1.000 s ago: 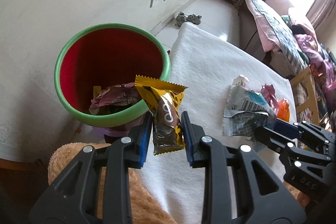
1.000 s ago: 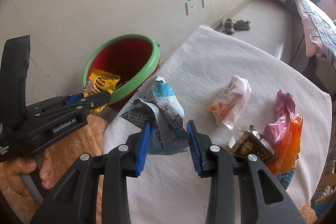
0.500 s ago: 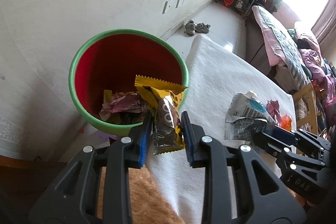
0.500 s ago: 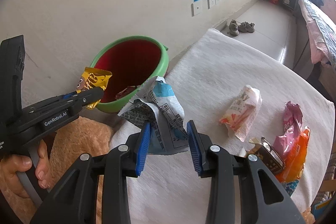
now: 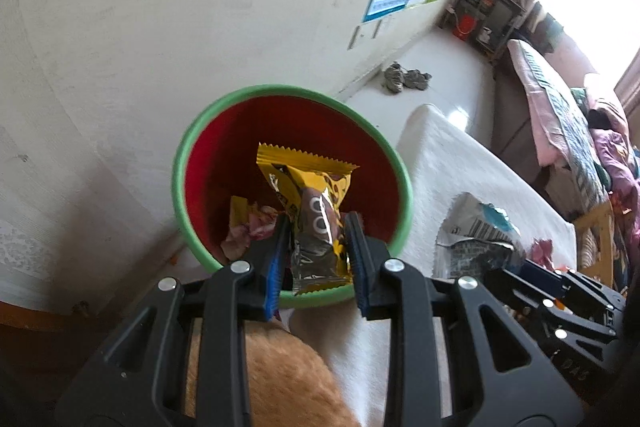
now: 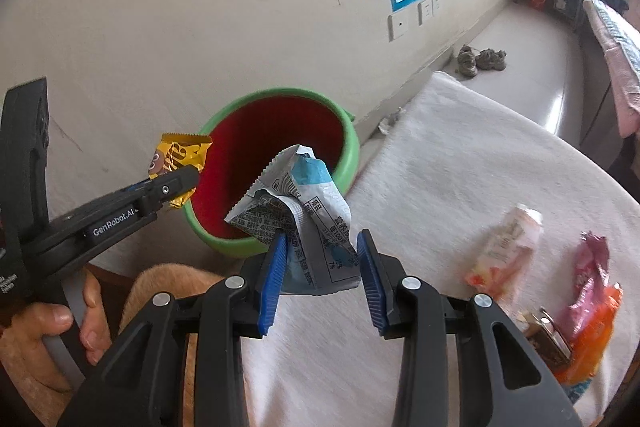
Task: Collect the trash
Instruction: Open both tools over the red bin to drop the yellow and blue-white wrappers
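Observation:
A green-rimmed bin [image 5: 188, 155] with a red inside stands by the wall, with crumpled wrappers at its bottom. My left gripper [image 5: 316, 227] is shut on a yellow and brown snack wrapper [image 5: 316, 203] and holds it over the bin's opening. In the right wrist view the same wrapper [image 6: 180, 151] sticks up from the left gripper [image 6: 180, 183] at the bin's left rim [image 6: 348, 147]. My right gripper [image 6: 320, 243] is shut on a crumpled silver and blue wrapper [image 6: 304, 195], held in front of the bin's near rim. That silver wrapper [image 5: 476, 231] shows to the right of the bin in the left wrist view.
On the white cloth-covered table [image 6: 460, 163] lie a pale packet [image 6: 508, 247], pink and orange wrappers [image 6: 588, 291] and a small brown box [image 6: 548, 339]. A hand [image 6: 60, 319] grips the left tool. An orange furry surface [image 5: 280, 379] lies below the bin. The wall stands close behind the bin.
Both grippers have moved toward the bin with their wrappers. The yellow wrapper has gone from beside the rim to over the opening; the silver wrapper now overlaps the bin's near rim.

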The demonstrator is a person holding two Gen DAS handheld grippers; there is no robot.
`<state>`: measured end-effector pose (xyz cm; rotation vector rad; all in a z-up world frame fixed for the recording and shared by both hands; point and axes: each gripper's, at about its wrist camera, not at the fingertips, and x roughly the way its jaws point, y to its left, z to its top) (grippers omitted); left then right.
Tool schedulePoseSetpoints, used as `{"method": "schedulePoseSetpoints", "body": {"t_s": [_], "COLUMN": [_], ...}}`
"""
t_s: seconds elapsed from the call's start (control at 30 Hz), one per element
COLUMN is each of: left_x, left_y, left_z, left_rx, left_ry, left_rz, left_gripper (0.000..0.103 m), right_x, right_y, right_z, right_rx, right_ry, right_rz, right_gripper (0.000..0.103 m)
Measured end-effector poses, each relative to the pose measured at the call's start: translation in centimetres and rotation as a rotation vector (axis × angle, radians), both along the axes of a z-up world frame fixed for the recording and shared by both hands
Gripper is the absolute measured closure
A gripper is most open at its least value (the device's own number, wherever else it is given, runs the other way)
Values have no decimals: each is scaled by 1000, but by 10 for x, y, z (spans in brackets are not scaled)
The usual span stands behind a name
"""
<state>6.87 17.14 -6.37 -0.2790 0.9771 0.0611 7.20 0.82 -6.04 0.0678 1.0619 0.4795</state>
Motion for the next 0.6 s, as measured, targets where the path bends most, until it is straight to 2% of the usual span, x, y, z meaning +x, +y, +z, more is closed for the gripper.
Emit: {"method": "schedulePoseSetpoints", "body": {"t_s": [0.2, 0.6], "left_x": [13, 21], "left_y": [15, 20], "left_z": [-14, -28], "left_rx": [-17, -24], "left_ry": [43, 71], "left_rz": [34, 34], "left_gripper": [76, 76], "right_x": [18, 30], "right_y": [20, 34], "right_z": [-1, -8], "right_rx": [0, -32], "right_ry": [11, 11], "right_rz": [14, 40], "right_gripper": [66, 66]}}
